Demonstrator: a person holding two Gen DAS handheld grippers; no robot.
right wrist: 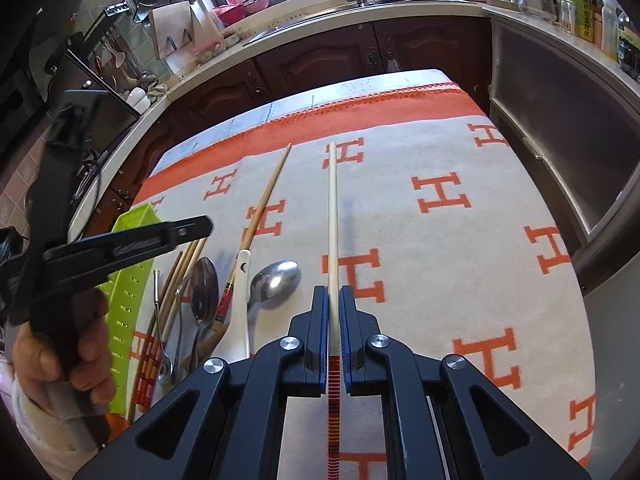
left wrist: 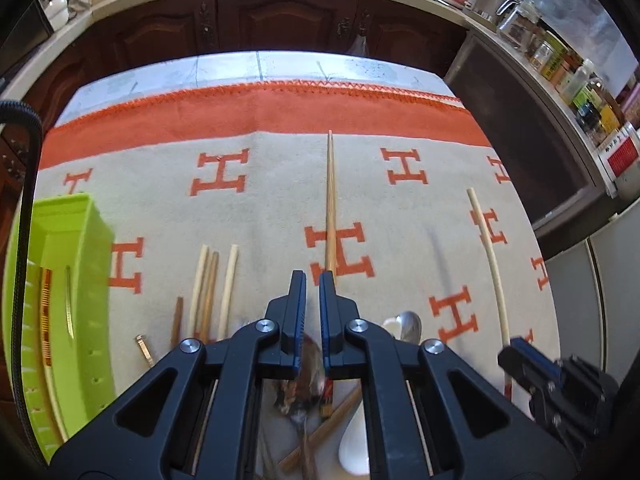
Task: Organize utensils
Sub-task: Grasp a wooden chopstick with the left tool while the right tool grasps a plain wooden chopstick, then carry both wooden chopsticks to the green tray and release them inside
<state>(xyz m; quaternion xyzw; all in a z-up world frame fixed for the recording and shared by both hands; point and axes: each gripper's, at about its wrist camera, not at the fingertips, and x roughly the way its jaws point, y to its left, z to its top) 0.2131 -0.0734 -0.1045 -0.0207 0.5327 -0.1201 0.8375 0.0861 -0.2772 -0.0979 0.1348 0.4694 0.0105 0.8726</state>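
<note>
Right tool (right wrist: 331, 300) pinches the pale cream chopstick (right wrist: 331, 216); left tool (left wrist: 313, 286), nearly closed, holds nothing; we'd keep it level toward the lime-green plastic tray (right wrist: 130, 280).

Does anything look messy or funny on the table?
Yes. Beside the green bin, spoons and chopsticks lie in a jumbled pile, crossing each other. One wooden chopstick lies alone, slanting away from it. The right gripper holds a cream chopstick, lifted off the cloth. Nothing looks spilled or broken.

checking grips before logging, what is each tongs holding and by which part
Right tongs grip the cream chopstick near its banded handle end. Left tongs hold nothing.
</note>
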